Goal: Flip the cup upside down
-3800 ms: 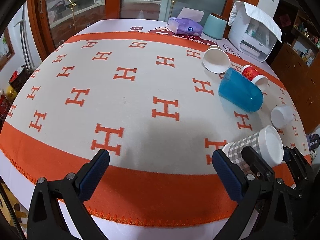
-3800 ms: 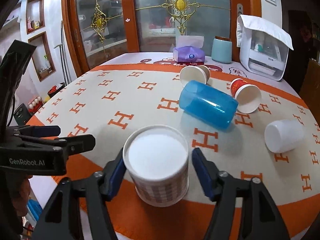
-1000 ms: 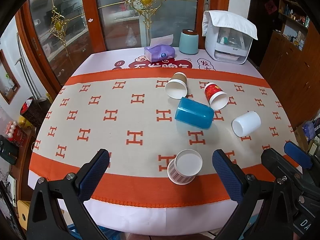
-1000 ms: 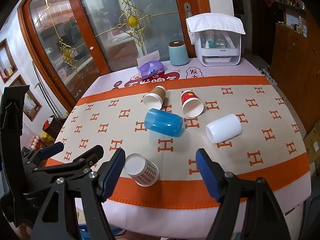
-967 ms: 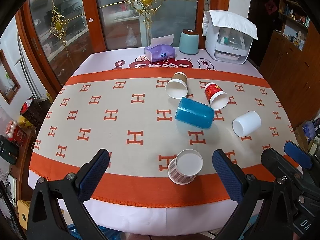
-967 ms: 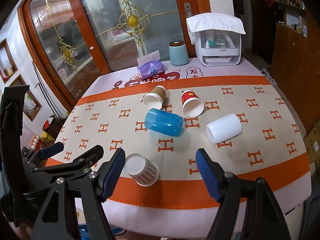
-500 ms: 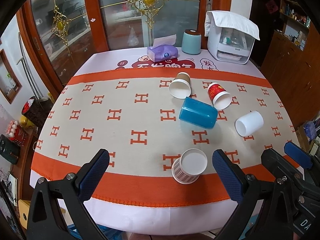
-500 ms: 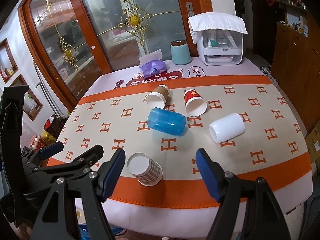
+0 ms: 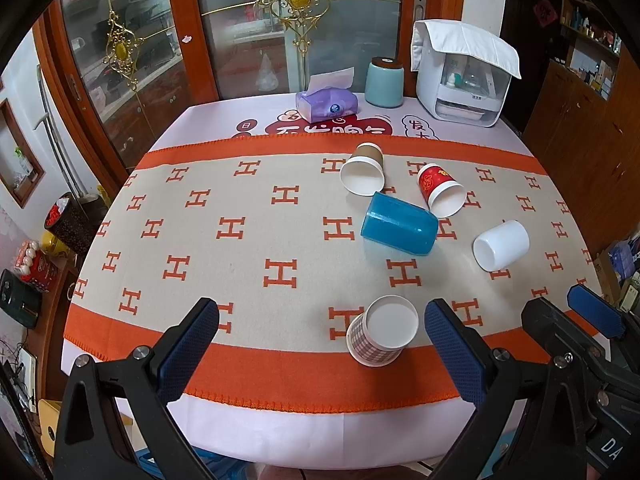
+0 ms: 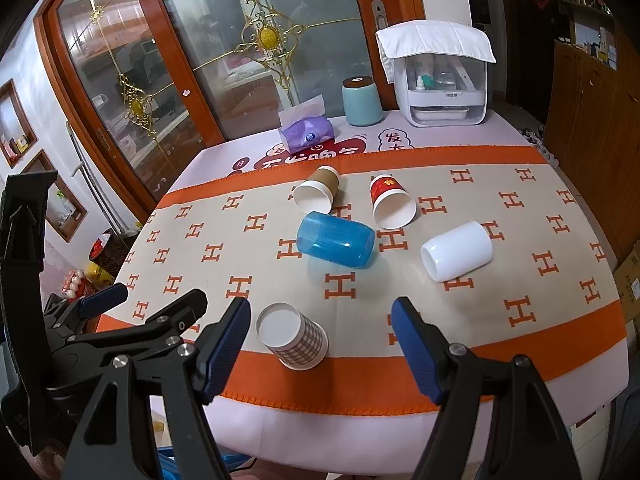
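A checked paper cup (image 9: 380, 332) stands upside down, white base up, on the orange band near the table's front edge; it also shows in the right wrist view (image 10: 292, 336). A blue cup (image 9: 398, 230), a white cup (image 9: 502, 244), a red paper cup (image 9: 440, 190) and a brown paper cup (image 9: 364, 170) lie on their sides further back. My left gripper (image 9: 320, 340) is open and empty, held back above the front edge. My right gripper (image 10: 322, 340) is open and empty too, and also shows at the right of the left wrist view (image 9: 560, 320).
The table wears an orange and cream H-patterned cloth (image 9: 240, 232). At the back stand a purple tissue pack (image 9: 326, 104), a teal canister (image 9: 384, 82) and a white appliance (image 9: 464, 80). Glass doors are behind, wooden cabinets to the right.
Since 3.8 s ago my right gripper has let go of the checked cup and both grippers have drawn back and up. In the last second they drift only slightly.
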A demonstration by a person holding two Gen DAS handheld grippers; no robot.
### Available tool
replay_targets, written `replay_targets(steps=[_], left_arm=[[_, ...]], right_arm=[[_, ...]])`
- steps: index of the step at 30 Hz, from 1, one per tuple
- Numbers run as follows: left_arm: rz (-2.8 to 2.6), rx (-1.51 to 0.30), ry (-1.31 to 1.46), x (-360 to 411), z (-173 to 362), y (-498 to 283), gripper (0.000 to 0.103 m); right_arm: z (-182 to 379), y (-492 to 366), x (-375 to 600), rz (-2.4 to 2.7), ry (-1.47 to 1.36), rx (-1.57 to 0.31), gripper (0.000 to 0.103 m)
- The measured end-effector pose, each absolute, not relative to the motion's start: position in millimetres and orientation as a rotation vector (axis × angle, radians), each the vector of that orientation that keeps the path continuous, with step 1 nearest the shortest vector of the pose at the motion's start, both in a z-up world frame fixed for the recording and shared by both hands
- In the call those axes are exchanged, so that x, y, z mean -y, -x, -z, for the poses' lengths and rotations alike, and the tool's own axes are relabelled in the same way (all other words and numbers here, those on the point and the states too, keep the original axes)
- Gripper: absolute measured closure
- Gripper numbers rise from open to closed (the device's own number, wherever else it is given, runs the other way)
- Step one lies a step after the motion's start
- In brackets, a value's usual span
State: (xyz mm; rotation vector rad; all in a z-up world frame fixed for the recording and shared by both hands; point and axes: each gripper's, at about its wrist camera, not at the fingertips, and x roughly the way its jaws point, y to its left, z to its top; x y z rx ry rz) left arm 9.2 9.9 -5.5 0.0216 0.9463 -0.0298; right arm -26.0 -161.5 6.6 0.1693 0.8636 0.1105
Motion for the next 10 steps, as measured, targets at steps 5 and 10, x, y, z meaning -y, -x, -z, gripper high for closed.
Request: replay_targets(steps=[5,10], left_arm=[[0.029,-0.946,-0.022,-10.1,5.4,-9.1,0.001],[0.029,-0.949,-0.023,-10.3,6.2,-9.3,0.001]], right_arm=[[-3.4,27.5,156.5,-0.110,-0.177,-0.871,0.030],[1.2,28.7,155.1,-0.114,-0.186,-0.884,0.030]])
